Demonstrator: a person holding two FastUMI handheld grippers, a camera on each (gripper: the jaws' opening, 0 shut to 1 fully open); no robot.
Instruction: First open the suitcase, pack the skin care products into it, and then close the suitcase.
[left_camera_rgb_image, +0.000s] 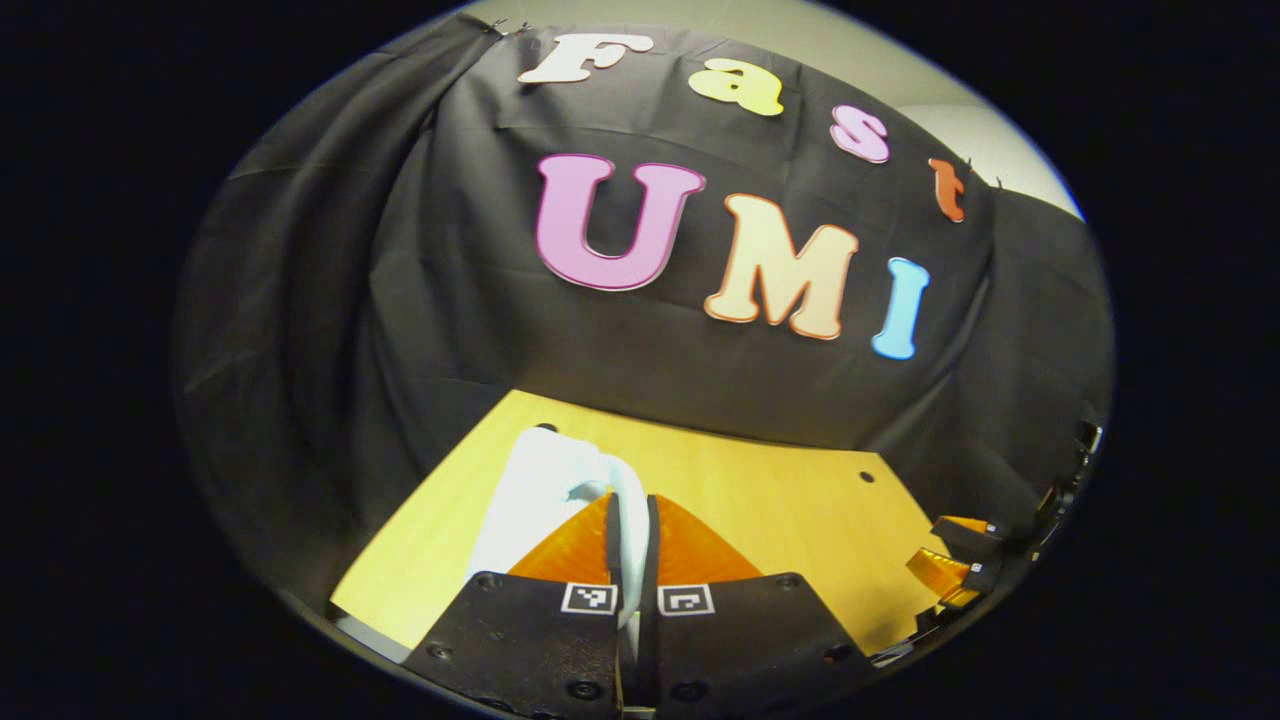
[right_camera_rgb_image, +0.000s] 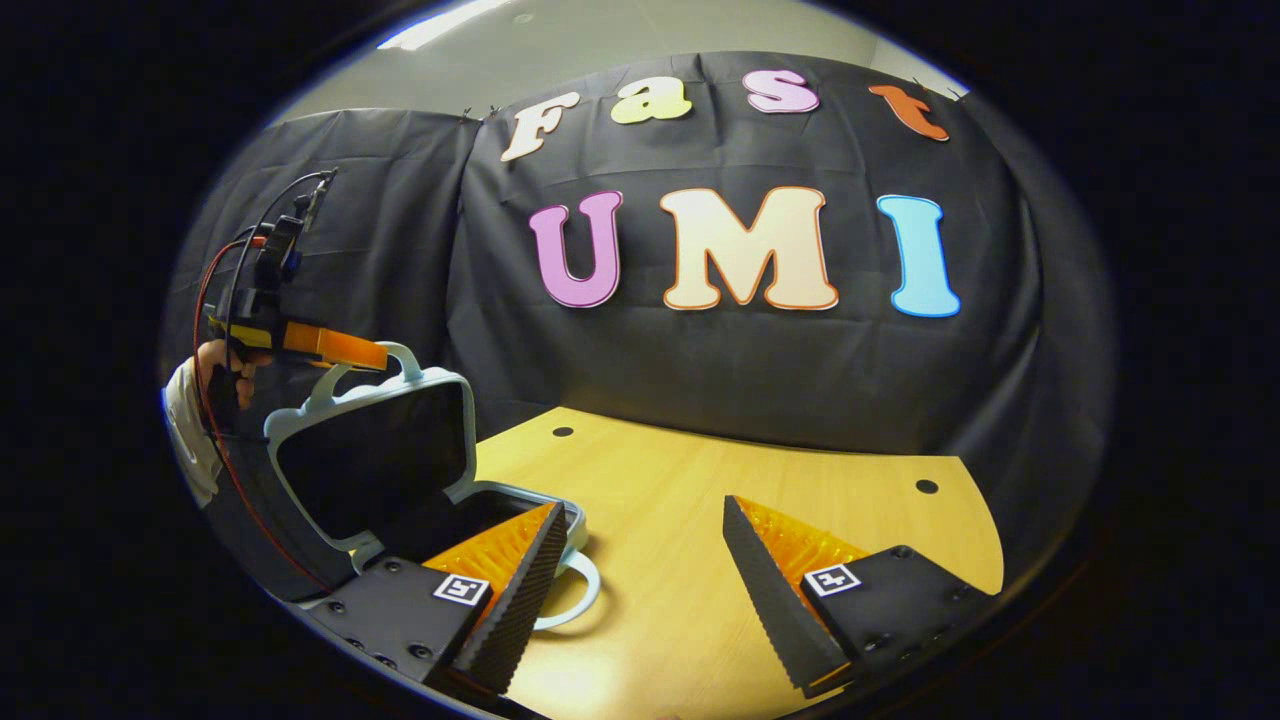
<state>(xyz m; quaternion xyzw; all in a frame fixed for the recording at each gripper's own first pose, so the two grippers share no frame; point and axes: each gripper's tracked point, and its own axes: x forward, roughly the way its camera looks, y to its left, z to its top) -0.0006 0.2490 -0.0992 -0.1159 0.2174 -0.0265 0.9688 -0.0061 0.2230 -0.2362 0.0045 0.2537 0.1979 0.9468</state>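
Pinching the lid handle (left_camera_rgb_image: 628, 500) of the pale-blue hard-shell suitcase (right_camera_rgb_image: 370, 455), left claw (left_camera_rgb_image: 630, 545) holds lid upright w/ base on yellow wooden tabletop (right_camera_rgb_image: 700, 480); right claw (right_camera_rgb_image: 640, 570) gapes, holding nothing. Opening step looks done; next: release lid, fetch skincare items.

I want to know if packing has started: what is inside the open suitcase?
The suitcase shows only dark lining in its raised lid and the visible part of its base; no products there. The right gripper covers the base's near corner.

Dim booth, overhead ceiling glow, soft glare on the table (right_camera_rgb_image: 700, 500), heavy fisheye bending at edges.
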